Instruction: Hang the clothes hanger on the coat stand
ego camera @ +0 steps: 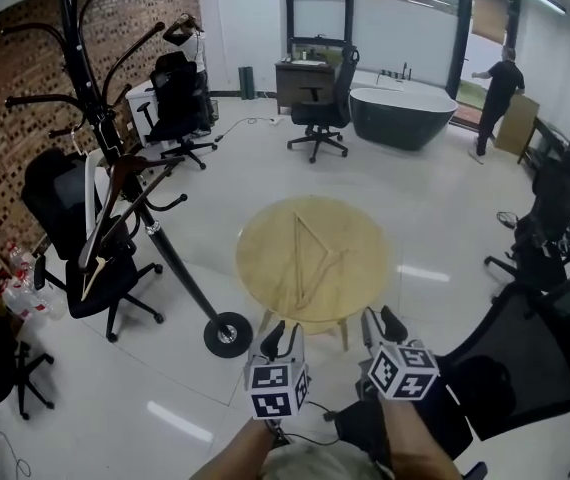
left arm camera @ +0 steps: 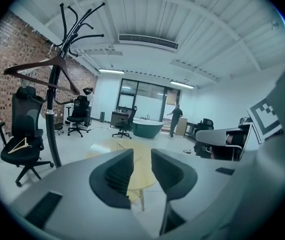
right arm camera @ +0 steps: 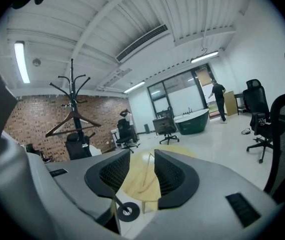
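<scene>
Head view: high, looking steeply down over the round table (ego camera: 265, 248). Gripper views: low, level. Both share the table and the coat stand (left arm camera: 52, 134).

My left hand-held gripper (ego camera: 281, 336) lower centre, jaws apart and empty, right hand-held gripper (ego camera: 383, 324) just beside it, jaws likewise parted, empty

Bright ceiling strip lighting, floor glare, fisheye edges
</scene>
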The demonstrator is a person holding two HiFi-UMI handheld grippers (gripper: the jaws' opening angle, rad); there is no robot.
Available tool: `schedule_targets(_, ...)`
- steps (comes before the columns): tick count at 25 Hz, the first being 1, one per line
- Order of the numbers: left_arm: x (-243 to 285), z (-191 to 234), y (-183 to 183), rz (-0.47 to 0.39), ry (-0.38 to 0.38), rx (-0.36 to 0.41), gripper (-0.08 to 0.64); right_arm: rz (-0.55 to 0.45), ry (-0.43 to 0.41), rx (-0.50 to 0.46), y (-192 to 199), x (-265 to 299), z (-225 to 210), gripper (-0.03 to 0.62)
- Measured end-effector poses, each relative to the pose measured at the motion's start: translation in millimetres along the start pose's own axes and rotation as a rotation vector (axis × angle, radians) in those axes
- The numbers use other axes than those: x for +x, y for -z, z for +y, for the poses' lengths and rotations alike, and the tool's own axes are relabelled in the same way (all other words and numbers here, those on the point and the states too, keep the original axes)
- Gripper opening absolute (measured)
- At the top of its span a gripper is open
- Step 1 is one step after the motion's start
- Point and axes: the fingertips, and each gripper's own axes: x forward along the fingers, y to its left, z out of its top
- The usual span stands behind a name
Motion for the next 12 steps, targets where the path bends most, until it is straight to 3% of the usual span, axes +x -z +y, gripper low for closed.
schedule_targets(12,-2.1,73.7,-2.4,0.012,0.015,-0.039,0.114,0.049,-0.004,-0.057,14.0,45.5,67.2,0.153)
